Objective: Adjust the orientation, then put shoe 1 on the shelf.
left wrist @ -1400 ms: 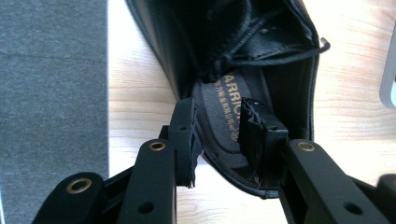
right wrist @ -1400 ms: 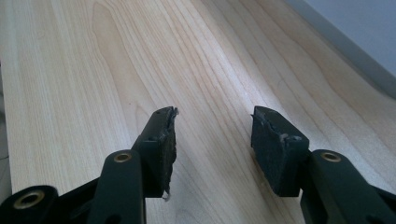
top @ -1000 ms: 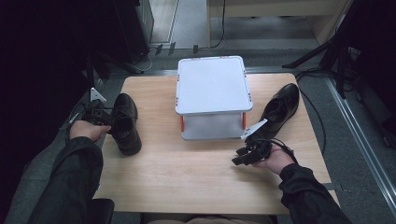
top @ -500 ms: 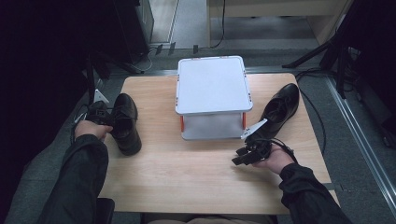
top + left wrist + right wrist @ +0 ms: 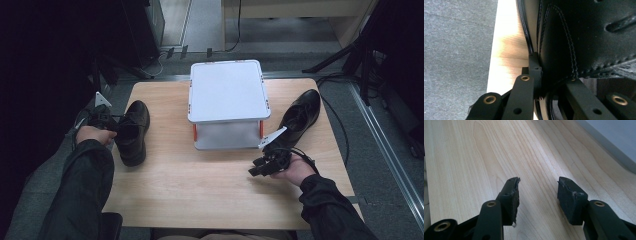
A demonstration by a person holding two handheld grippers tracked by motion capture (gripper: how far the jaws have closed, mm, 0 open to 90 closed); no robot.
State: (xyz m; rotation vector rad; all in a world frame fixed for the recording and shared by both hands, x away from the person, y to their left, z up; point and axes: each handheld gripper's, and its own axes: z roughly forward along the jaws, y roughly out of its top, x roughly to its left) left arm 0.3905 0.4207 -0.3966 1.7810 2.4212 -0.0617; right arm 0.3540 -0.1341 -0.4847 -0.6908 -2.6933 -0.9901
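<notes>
A black leather shoe point(image 5: 132, 132) stands near the table's left edge with its toe toward me. My left gripper point(image 5: 116, 127) comes at it from the left, and its jaws have just been closing. In the left gripper view the left gripper point(image 5: 554, 77) is shut on the shoe's side wall point(image 5: 586, 37) at the opening, one jaw outside and one inside. A second black shoe point(image 5: 301, 115) lies at the right. My right gripper point(image 5: 256, 167) rests low over the wood in front of that shoe, jaws open, and nothing lies between the right gripper's point(image 5: 537, 192) pads.
A white lidded box point(image 5: 227, 92) with orange latches stands at the middle back of the wooden table point(image 5: 200, 185); its edge shows in the right gripper view point(image 5: 614, 140). Grey floor lies past the table's left edge point(image 5: 456, 50). Cables and stands sit behind the table.
My left hand has shifted slightly at the shoe's opening and its jaws have closed onto the shoe's wall. The right hand and both shoes have stayed where they were.
</notes>
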